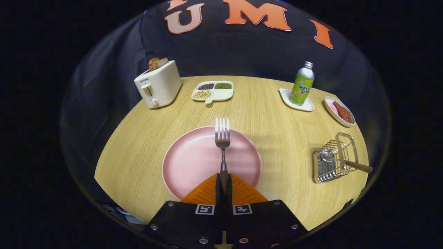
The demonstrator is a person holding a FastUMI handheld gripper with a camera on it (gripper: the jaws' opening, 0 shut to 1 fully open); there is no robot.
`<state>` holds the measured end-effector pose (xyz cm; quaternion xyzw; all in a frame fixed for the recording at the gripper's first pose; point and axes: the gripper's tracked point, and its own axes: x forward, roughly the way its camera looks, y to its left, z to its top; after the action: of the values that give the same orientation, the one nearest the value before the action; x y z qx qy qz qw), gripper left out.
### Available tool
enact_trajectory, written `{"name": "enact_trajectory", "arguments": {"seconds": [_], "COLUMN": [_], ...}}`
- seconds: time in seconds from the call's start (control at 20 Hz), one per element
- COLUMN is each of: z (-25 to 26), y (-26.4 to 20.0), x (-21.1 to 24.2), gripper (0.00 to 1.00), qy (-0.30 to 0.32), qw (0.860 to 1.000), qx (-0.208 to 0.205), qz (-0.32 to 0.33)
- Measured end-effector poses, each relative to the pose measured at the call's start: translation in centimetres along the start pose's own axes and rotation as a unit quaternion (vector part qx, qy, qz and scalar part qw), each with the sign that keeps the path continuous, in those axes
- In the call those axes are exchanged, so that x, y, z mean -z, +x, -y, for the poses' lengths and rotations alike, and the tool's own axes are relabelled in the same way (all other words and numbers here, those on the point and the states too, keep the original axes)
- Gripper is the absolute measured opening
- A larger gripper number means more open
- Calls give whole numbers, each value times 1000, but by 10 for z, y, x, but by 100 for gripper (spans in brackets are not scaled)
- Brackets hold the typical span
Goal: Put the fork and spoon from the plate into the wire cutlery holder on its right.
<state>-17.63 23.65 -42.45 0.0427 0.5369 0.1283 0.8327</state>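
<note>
Fork pinched in the tool above the pink plate.

The tool (224, 185) has both fingers pressed on the handle of the fork (223, 138), tines pointing to 12 o'clock over the pink plate (187, 162) on the table (263, 103). At about 3 o'clock from the plate sits the wire cutlery holder (332, 160), with what looks like the spoon (346, 162) already in it, its wooden handle sticking out to the right. A toaster (158, 88) stands at 11 o'clock.

Even light, sharp centre, bowed edges
</note>
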Motion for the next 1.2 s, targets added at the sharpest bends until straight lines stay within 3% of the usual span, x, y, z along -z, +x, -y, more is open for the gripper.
{"name": "enact_trajectory", "arguments": {"seconds": [0.55, 0.7, 1.2], "z": [131, 163, 199], "y": [-74, -84, -92], "x": [-43, -38, -10], "gripper": [5, 5, 5], "qy": [15, 7, -23], "qw": [995, 994, 987], "qx": [86, 112, 136], "qz": [43, 13, -83]}}
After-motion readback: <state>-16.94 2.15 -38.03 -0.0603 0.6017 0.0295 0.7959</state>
